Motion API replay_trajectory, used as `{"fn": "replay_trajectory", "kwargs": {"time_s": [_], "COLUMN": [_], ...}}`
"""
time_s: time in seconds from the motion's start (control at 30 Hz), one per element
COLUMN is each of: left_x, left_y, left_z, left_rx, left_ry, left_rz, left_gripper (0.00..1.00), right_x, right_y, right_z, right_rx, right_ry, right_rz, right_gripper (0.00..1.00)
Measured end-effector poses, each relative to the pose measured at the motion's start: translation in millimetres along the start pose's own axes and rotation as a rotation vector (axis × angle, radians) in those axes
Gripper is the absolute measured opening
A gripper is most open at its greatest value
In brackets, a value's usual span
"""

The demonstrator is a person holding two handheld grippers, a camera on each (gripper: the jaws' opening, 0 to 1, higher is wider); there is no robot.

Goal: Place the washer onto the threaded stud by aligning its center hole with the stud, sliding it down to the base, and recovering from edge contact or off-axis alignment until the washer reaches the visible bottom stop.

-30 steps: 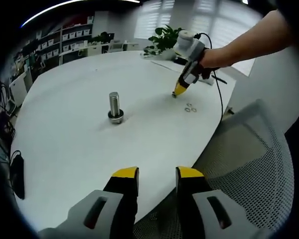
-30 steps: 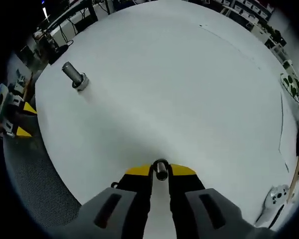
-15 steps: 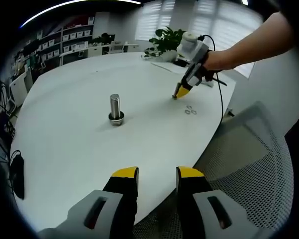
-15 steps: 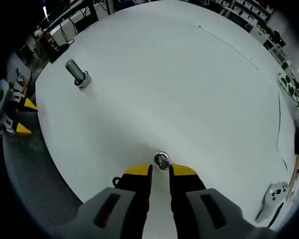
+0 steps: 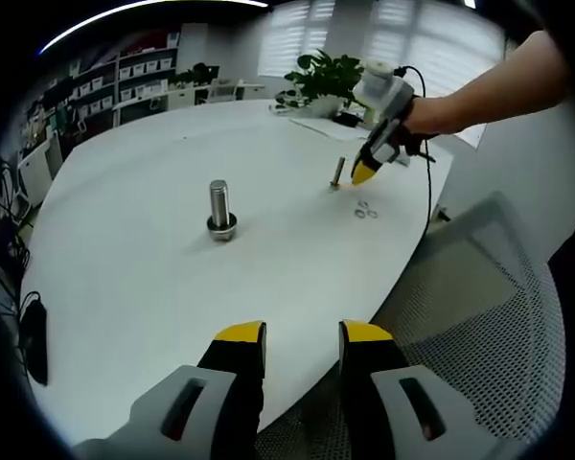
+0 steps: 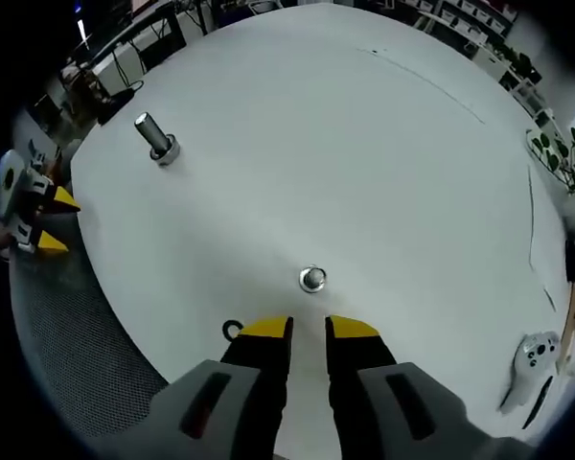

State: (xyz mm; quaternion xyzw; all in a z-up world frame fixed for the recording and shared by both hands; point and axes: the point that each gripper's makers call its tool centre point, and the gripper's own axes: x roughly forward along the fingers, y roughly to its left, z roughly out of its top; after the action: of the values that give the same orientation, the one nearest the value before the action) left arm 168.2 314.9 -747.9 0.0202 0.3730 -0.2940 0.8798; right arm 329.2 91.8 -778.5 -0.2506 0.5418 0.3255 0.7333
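On the white counter [image 5: 125, 278] a slim threaded stud [image 6: 312, 279] stands upright just ahead of the right gripper [image 6: 308, 328], whose jaws are parted and hold nothing; the washers [image 5: 366, 209] lie loose on the surface just beside it, so by my reckoning no washer has gone on yet and picking, aligning and sliding down all remain. Well apart, a stouter bolt [image 5: 220, 207] stands on its head, while the left gripper [image 5: 302, 336] hovers at the near edge, jaws open and empty, nothing blocking the way.
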Motion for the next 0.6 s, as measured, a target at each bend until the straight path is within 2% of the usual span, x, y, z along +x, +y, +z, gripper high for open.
{"fn": "replay_trajectory", "kwargs": {"time_s": [0.27,0.4,0.6], "left_x": [1,1,1], "left_y": [0.7,0.4,1.1], "left_z": [-0.7,-0.8,-0.5], "left_rx": [-0.004,-0.003,-0.005], "left_ry": [0.007,0.009,0.008], "left_rz": [0.001,0.000,0.003], "left_gripper": [0.28,0.28,0.28], "right_x": [3,8,10], "right_y": [13,18,20], "right_z": [-10.4,-16.1,-17.2], "right_rx": [-0.006,-0.032,-0.058], "right_ry": [0.008,0.033,0.043], "right_rz": [0.025,0.039,0.050], "right_gripper": [0.18,0.18,0.19]}}
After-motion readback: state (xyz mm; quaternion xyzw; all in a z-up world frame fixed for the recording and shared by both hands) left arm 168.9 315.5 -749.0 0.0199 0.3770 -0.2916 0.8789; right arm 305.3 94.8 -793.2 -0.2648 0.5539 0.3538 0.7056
